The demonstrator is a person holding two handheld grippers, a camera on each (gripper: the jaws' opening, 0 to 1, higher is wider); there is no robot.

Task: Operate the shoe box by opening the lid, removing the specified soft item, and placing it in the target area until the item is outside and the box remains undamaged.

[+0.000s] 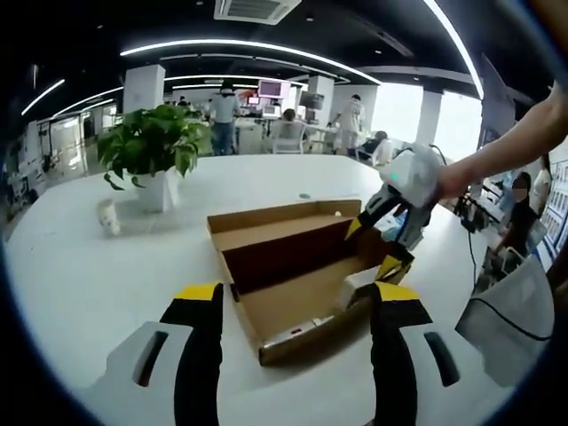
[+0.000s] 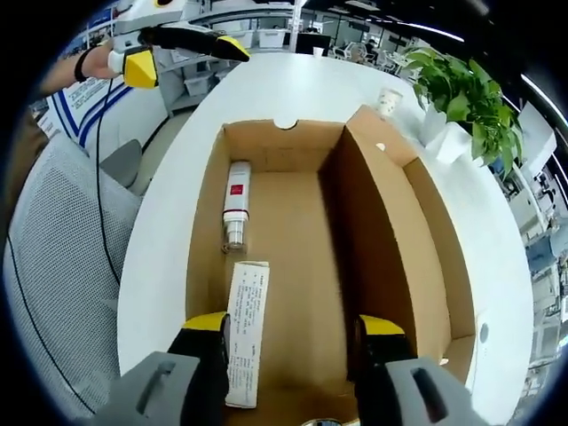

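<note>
shoe box (image 2: 293, 257) lid's open, white tube (image 2: 235, 206) and paper slip (image 2: 248, 330) inside. left gripper (image 1: 297, 306) and right gripper (image 2: 295, 333) both spread wide, holding nothing.

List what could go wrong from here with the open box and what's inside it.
1. The right gripper hangs open inside the shoe box, its jaws close to the cardboard walls; a careless move might dent or tear them.
2. A folded paper slip lies right at one jaw beside a small tube; the gripper may grab the wrong item.
3. The box sits near the table edge and could slide off.
</note>
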